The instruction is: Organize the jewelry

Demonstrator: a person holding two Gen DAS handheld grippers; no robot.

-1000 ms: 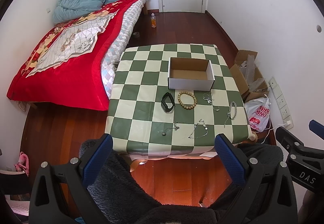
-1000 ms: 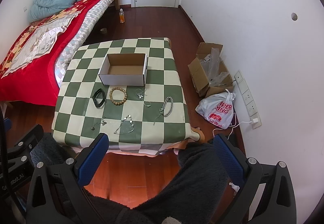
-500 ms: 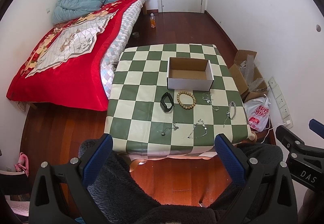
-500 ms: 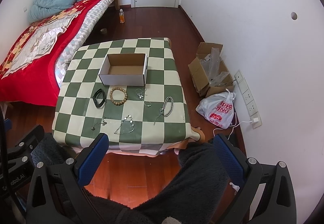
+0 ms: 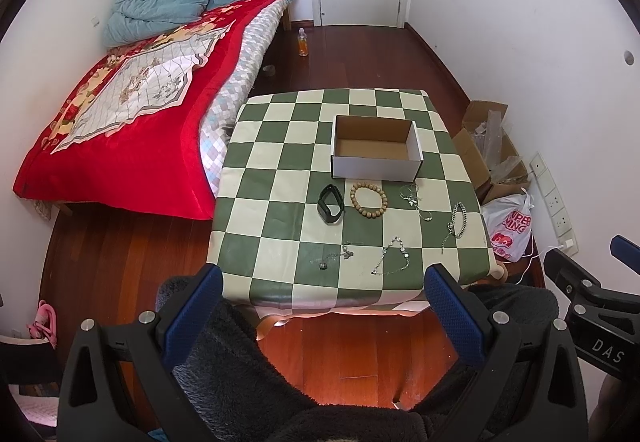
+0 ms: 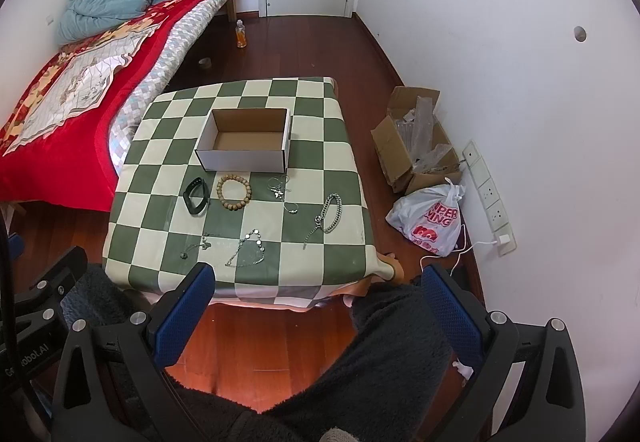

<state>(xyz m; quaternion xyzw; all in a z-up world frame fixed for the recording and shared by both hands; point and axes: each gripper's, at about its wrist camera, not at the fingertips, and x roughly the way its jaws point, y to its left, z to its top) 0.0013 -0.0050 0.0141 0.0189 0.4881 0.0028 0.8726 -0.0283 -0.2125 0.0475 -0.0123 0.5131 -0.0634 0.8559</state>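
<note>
Left gripper [image 5: 322,296] spread wide, right gripper [image 6: 318,292] spread wide, both empty, short of desk [image 5: 276,178], jewelry beside open box [image 5: 375,164].

The left tongs [image 5: 322,306] gape wide, blue-padded fingers [image 5: 192,306] spread with nothing between them. The right tongs [image 6: 316,302] gape just as wide (equally unloaded). Both hover above the person's lap, legs in dark fleece [image 6: 384,354].
</note>
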